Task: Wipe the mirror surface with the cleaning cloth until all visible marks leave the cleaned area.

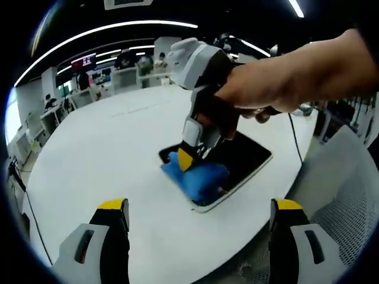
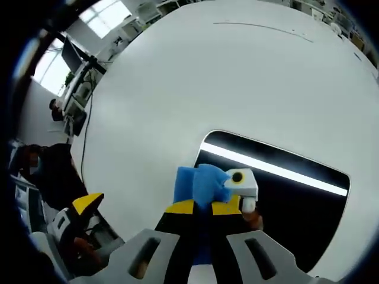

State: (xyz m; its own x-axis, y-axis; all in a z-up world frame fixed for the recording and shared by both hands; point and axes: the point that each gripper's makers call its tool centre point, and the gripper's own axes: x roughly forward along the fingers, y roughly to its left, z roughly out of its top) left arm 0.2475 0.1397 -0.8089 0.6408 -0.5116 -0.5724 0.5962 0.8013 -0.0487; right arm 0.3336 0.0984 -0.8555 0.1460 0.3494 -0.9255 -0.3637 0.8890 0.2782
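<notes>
A rectangular mirror with a white frame lies flat on the white table, its dark glass reflecting a ceiling light strip. A blue cleaning cloth rests bunched on the mirror's near-left end. In the left gripper view a hand holds my right gripper down on the cloth. In the right gripper view that gripper is shut on the blue cloth, pressing it at the mirror's edge. My left gripper hovers open above the table, just short of the mirror, with nothing between its jaws.
The round white table stretches wide to the left and behind the mirror. A black cable runs over its right edge. A grey mesh chair stands at the right. My left gripper and a seated person are beyond the table edge.
</notes>
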